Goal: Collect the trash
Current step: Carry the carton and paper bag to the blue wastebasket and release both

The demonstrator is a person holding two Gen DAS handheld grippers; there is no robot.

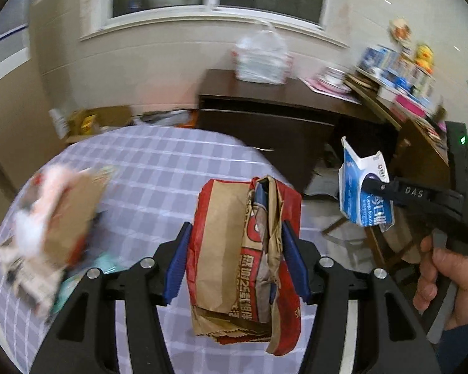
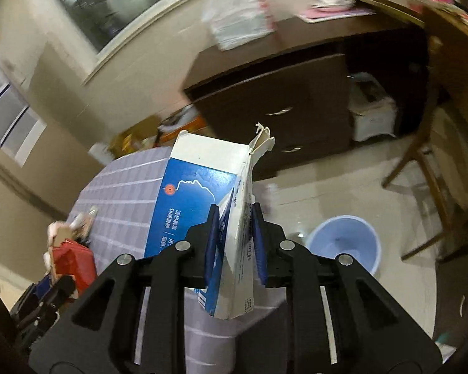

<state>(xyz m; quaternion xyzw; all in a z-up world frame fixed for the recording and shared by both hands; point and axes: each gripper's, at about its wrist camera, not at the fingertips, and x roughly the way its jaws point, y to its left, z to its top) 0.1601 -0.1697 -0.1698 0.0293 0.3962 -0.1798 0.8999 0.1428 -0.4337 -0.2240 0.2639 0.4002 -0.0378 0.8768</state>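
Observation:
In the left wrist view a crumpled red and brown paper bag (image 1: 243, 258) hangs above the checked tablecloth (image 1: 159, 168), and my left gripper (image 1: 235, 237) is shut on it with both blue pads pressing its sides. My right gripper (image 2: 234, 218) is shut on a flattened blue and white carton (image 2: 202, 193), held up over the table's edge. That carton (image 1: 363, 187) and the right gripper (image 1: 371, 185) also show at the right of the left wrist view, with a hand (image 1: 446, 277) on its handle. More loose trash (image 1: 50, 224) lies blurred at the table's left.
A light blue bin (image 2: 346, 243) stands on the tiled floor right of the table. A dark wooden cabinet (image 2: 280, 99) lines the wall, with a white plastic bag (image 1: 262, 59) on top. A wooden chair (image 2: 433, 168) and a cluttered shelf (image 1: 402, 74) are at right. Boxes (image 1: 90, 121) sit behind the table.

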